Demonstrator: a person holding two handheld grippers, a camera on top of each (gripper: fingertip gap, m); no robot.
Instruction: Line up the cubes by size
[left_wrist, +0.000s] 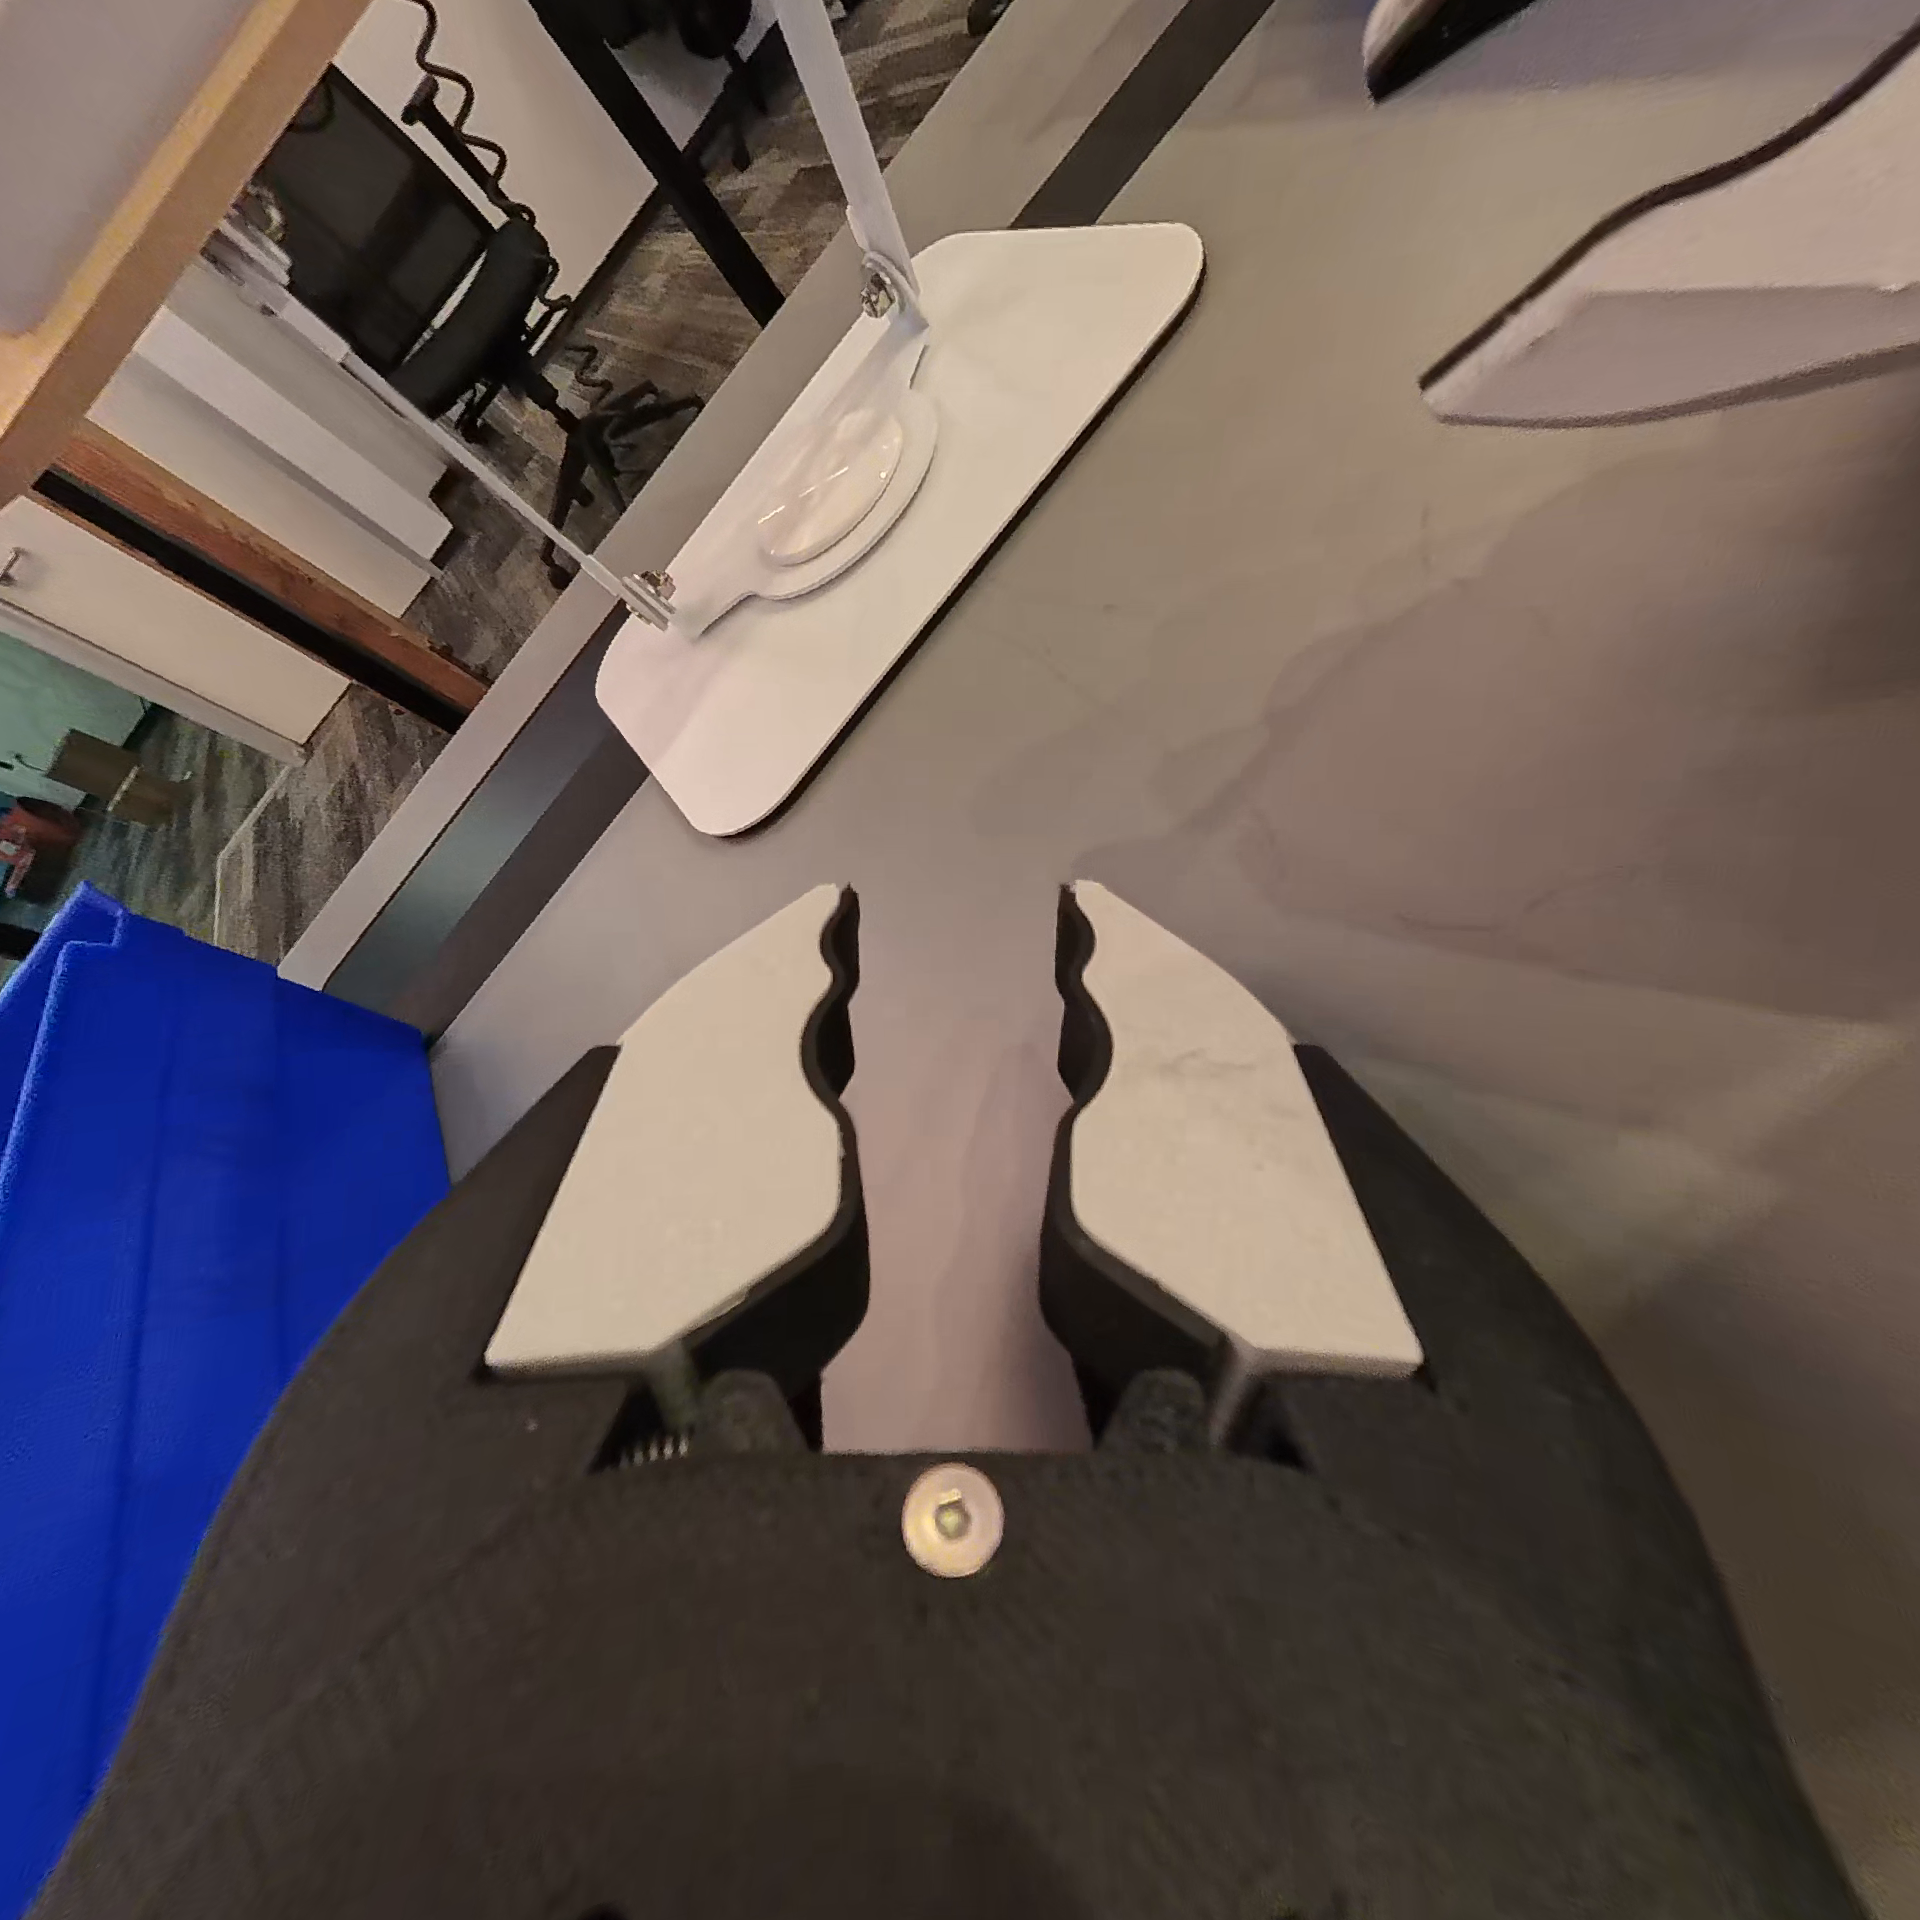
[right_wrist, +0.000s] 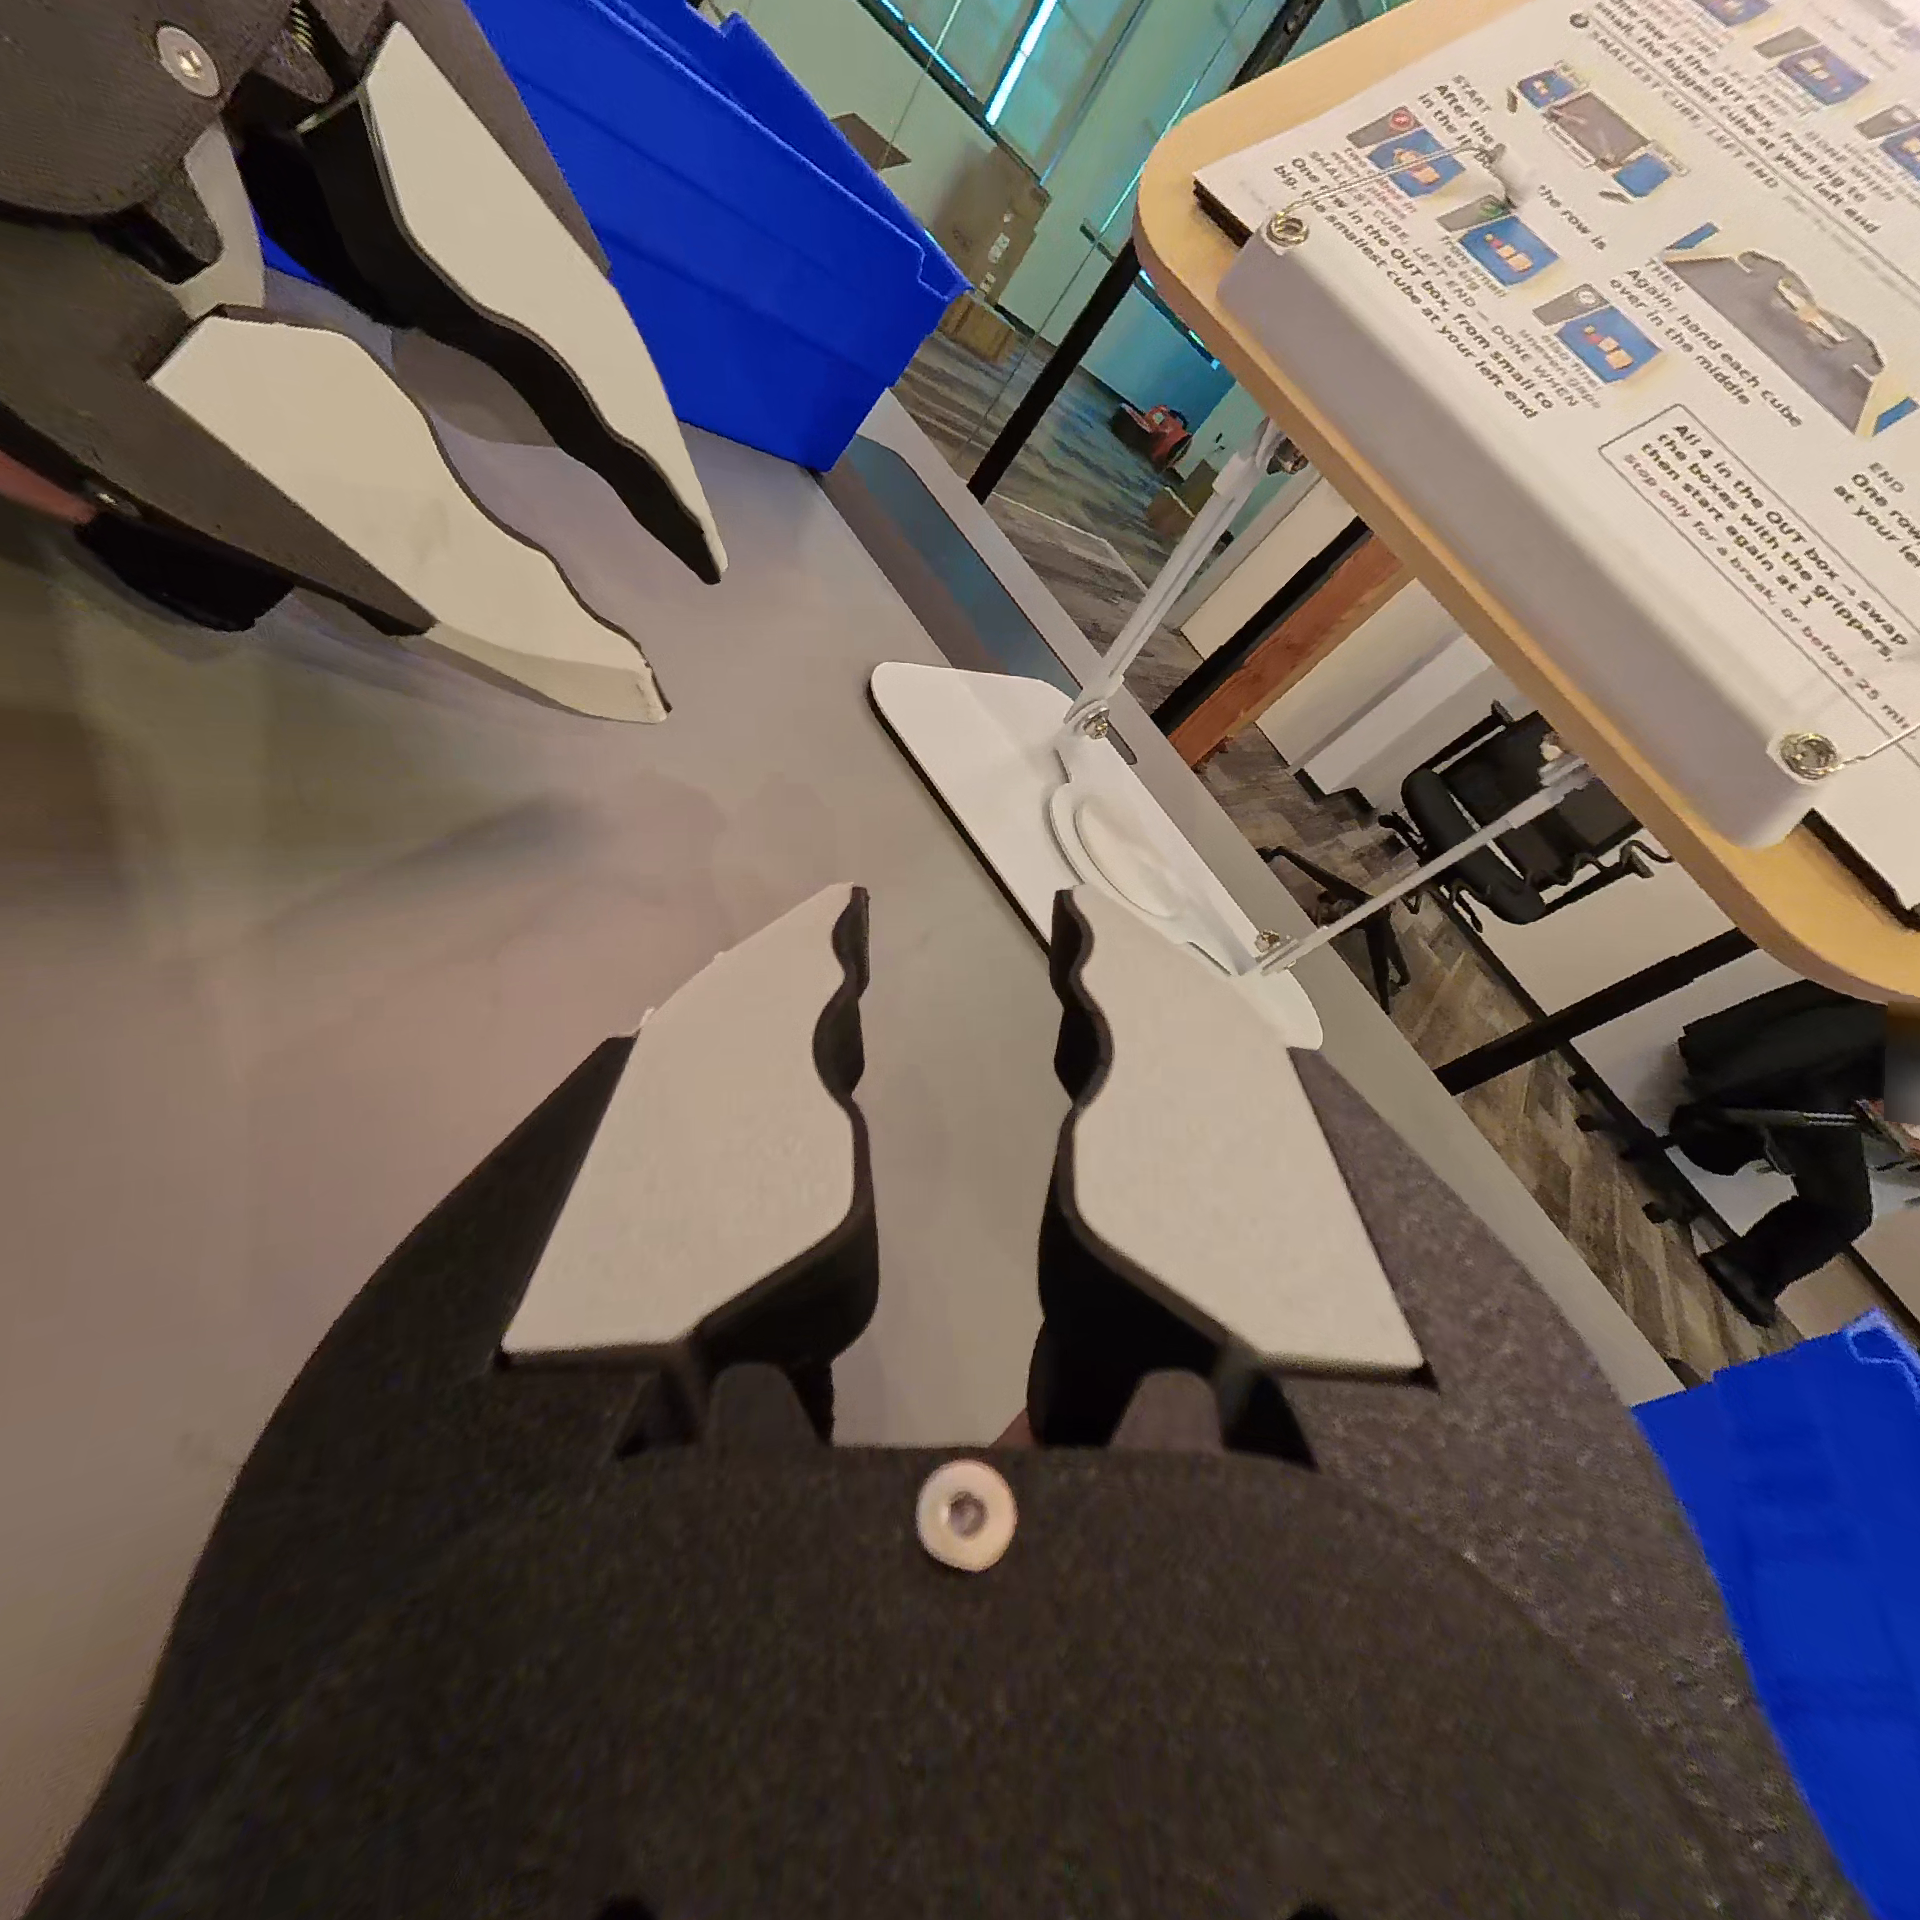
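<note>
No cube shows in either view. My left gripper (left_wrist: 958, 904) hangs over the grey table (left_wrist: 1455, 935) with its jaws partly apart and only bare table between the pads. It also shows in the right wrist view (right_wrist: 686, 634) at the upper left, with nothing between its fingers. My right gripper (right_wrist: 961, 904) is over the same table (right_wrist: 312, 935), jaws partly apart with nothing between them. Its fingers (left_wrist: 1662, 353) show blurred at the upper right of the left wrist view.
A white stand base (left_wrist: 914, 520) (right_wrist: 997, 758) sits near the table's far edge, carrying a wooden board with an instruction sheet (right_wrist: 1610, 364). Blue bins stand at the left (left_wrist: 208, 1247) (right_wrist: 727, 229) and at the right (right_wrist: 1818, 1558). Office chairs (right_wrist: 1507, 821) stand beyond the table.
</note>
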